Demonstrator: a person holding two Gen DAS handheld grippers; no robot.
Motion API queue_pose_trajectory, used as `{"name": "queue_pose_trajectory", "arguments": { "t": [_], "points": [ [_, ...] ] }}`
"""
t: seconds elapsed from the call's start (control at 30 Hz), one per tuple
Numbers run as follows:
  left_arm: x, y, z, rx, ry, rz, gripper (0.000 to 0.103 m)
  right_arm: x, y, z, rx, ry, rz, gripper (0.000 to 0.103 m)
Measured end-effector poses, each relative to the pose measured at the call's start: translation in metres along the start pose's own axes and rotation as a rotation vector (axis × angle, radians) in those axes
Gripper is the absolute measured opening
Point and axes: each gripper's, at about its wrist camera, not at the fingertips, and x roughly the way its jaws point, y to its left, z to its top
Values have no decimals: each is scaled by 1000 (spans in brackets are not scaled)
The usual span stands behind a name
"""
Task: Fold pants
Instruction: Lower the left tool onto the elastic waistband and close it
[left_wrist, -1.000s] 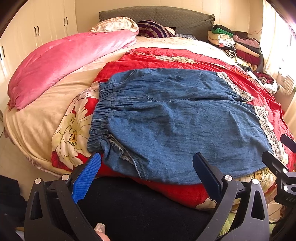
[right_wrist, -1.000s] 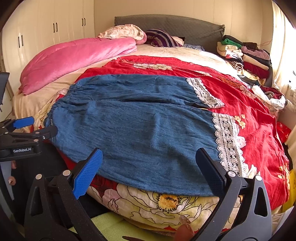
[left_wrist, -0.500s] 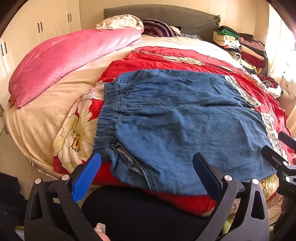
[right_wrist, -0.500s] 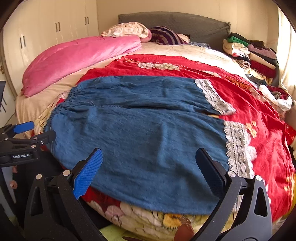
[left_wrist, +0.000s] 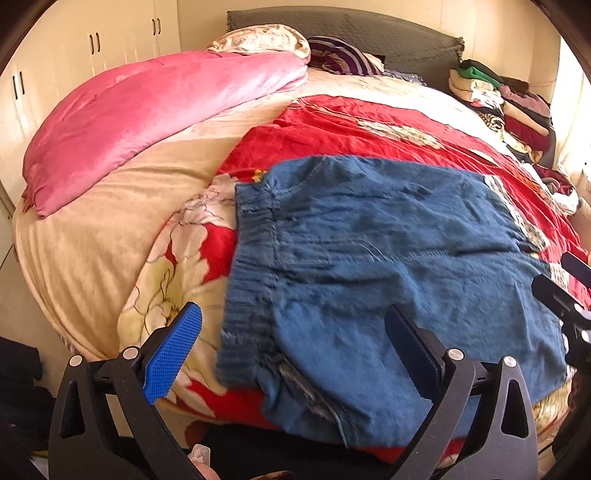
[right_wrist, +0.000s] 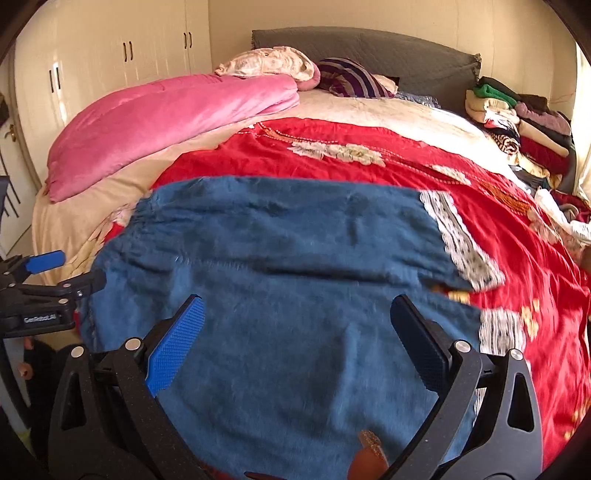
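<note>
Blue denim pants (left_wrist: 388, 266) with an elastic waistband at the left and white lace hems (right_wrist: 461, 240) at the right lie spread flat on the bed's red floral cover. My left gripper (left_wrist: 295, 332) is open and empty, just above the near waistband corner. My right gripper (right_wrist: 295, 325) is open and empty, over the near leg's middle. The left gripper also shows at the left edge of the right wrist view (right_wrist: 48, 291), and the right gripper at the right edge of the left wrist view (left_wrist: 565, 295).
A pink quilt (left_wrist: 147, 114) lies along the bed's left side. Pillows (right_wrist: 273, 66) rest at the grey headboard. A stack of folded clothes (right_wrist: 517, 122) sits at the far right. White wardrobes (right_wrist: 110, 62) stand at the left.
Both grippers have moved forward and lower towards the pants, which now fill more of both views. Both stay open. The pants have not moved.
</note>
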Motion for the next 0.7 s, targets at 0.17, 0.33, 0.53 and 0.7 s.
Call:
{"name": "queue_pose_trajectory", "arguments": {
  "t": [0.17,0.33,0.53,0.7],
  "points": [
    [11,8,19,-13,-10,24,99,16,-5,26,-8,-18,-16,95],
    [22,15,35,-20,-17,42,99,31,-6,48,-27,-24,-8,95],
    [40,22,51,-19,-12,57,99,56,-8,72,-33,-1,44,95],
    [61,30,66,-27,6,57,99,84,-5,92,-67,18,71,95]
  ]
}}
